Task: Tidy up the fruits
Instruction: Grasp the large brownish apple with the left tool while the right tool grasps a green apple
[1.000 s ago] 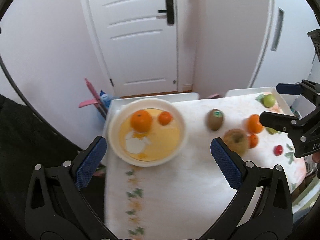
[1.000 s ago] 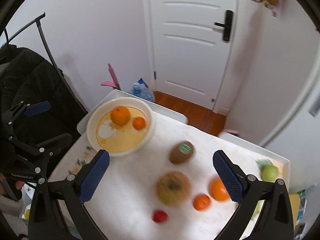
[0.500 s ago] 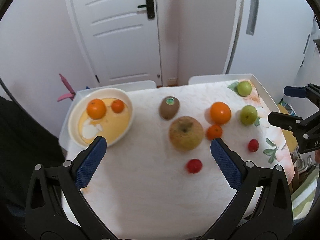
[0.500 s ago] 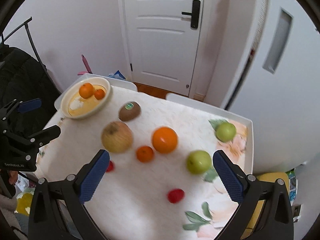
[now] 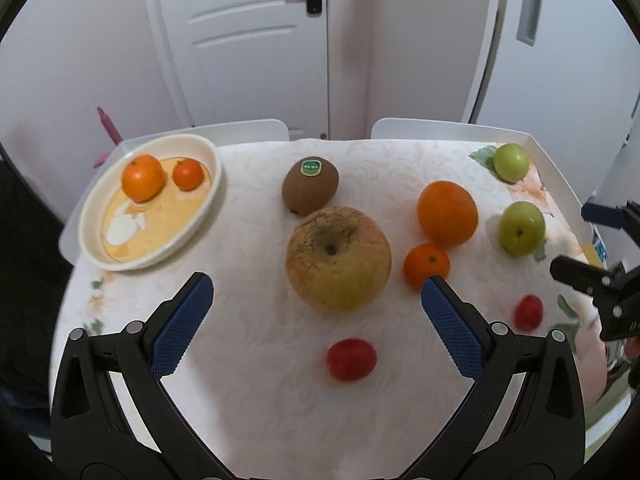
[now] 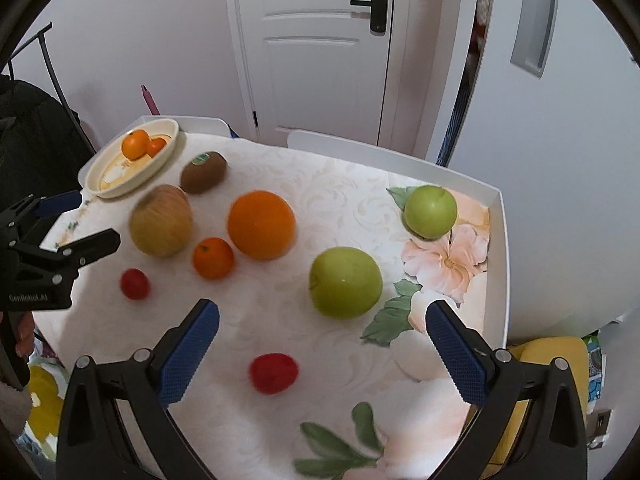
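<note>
A cream bowl (image 5: 100,216) at the table's far left holds an orange (image 5: 143,177) and a small mandarin (image 5: 188,174). Loose on the cloth lie a kiwi (image 5: 310,185), a big yellowish apple (image 5: 338,258), a large orange (image 5: 447,213), a small mandarin (image 5: 426,265), two green apples (image 6: 345,282) (image 6: 430,211) and two small red fruits (image 5: 351,359) (image 6: 274,373). My left gripper (image 5: 316,320) hovers open in front of the big apple. Just short of the nearer green apple, my right gripper (image 6: 322,342) is open too. Neither holds anything.
The table has a raised white rim (image 6: 500,248) under the flowered cloth. A white door (image 5: 248,40) and walls stand behind. A dark garment on a rack (image 6: 24,120) is at the left, yellow items (image 6: 560,360) at the right below the table.
Both grippers have swung right and come closer to the table: the bowl slid to the left of both views and the loose fruits grew larger. Both stayed open.
</note>
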Available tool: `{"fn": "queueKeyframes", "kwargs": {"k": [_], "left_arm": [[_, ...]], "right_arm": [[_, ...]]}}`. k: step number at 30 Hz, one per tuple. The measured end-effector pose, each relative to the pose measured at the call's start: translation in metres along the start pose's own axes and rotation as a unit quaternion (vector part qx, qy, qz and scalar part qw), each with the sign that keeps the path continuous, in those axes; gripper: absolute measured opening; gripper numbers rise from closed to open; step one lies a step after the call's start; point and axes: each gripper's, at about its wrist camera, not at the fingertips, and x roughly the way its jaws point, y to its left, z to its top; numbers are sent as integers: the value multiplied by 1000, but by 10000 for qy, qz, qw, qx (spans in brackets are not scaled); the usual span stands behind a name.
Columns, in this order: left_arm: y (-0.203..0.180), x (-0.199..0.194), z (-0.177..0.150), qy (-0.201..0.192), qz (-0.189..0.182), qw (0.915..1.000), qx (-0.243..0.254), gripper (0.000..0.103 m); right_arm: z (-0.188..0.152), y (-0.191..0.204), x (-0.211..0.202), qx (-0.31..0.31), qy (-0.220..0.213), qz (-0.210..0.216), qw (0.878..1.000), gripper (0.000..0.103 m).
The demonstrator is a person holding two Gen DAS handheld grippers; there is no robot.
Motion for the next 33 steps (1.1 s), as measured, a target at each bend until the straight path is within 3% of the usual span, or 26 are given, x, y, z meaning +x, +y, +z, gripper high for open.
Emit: {"fn": "queueKeyframes", "kwargs": {"k": [7, 13, 19, 29, 33], "left_arm": [[-3, 34, 4, 85, -71, 9999, -131, 99], [-8, 52, 4, 267, -163, 9994, -154, 80], [-12, 53, 3, 272, -82, 9995, -98, 80], [-13, 50, 2, 262, 81, 9996, -15, 79], [-12, 49, 0, 262, 146, 9995, 30, 79]], "right_arm": [[-5, -12, 28, 102, 5, 80, 9999, 103], [-4, -13, 37, 74, 14, 149, 9999, 102], [-5, -15, 44, 39, 52, 229, 9997, 97], [-2, -24, 56, 118, 105, 315, 9994, 78], [-1, -27, 58, 153, 118, 365, 9991, 77]]}}
